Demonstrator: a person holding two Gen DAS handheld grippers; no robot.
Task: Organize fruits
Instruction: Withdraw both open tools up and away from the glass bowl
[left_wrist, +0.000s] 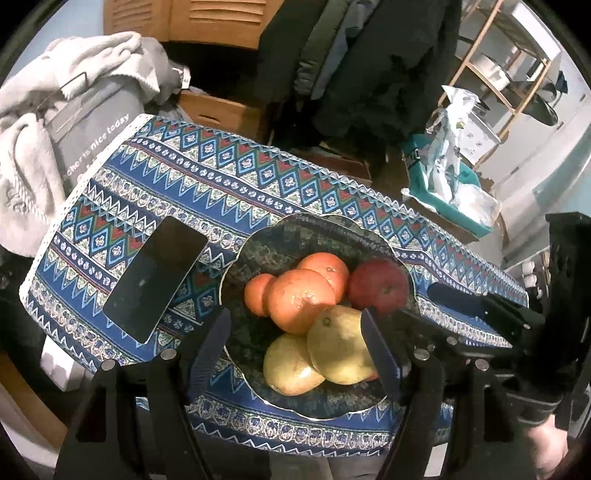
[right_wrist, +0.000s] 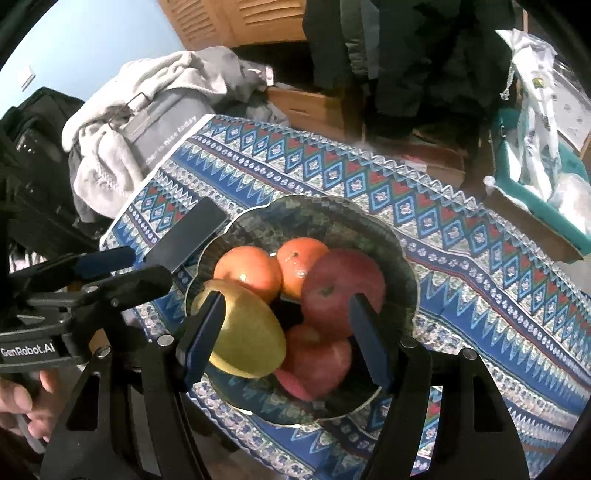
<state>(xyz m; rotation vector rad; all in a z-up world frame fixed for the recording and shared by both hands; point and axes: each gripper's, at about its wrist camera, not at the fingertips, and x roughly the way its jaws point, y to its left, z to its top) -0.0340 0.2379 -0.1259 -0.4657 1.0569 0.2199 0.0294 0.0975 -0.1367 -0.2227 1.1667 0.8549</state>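
- Jaws of both your grippers stand partly apart and hold nothing: the left gripper (left_wrist: 295, 347) hangs over the near side of the bowl, the right gripper (right_wrist: 284, 332) over its middle.
- Your fruit is all in the dark patterned bowl (left_wrist: 314, 229), which sits on the tabletop under a blue patterned cloth (left_wrist: 221, 177).
- From the left wrist view you can count three oranges (left_wrist: 301, 301), a red apple (left_wrist: 378, 286) at the far right and two yellow pears (left_wrist: 338, 347) nearest you. The right wrist view shows a second red fruit (right_wrist: 317, 358) low in the bowl, partly hidden.
- A black phone (left_wrist: 155, 278) lies on the cloth just left of the bowl, close to its rim.
- Judging by the heaped bowl and empty jaws, gathering looks done or nearly so; no fruit shows loose on the cloth.
- If you mean to sort further, the next move calls for picking one fruit from the top of the pile; the round ones lean on each other and may roll when a neighbour lifts.
- Keep your two grippers apart: they crowd the same bowl.
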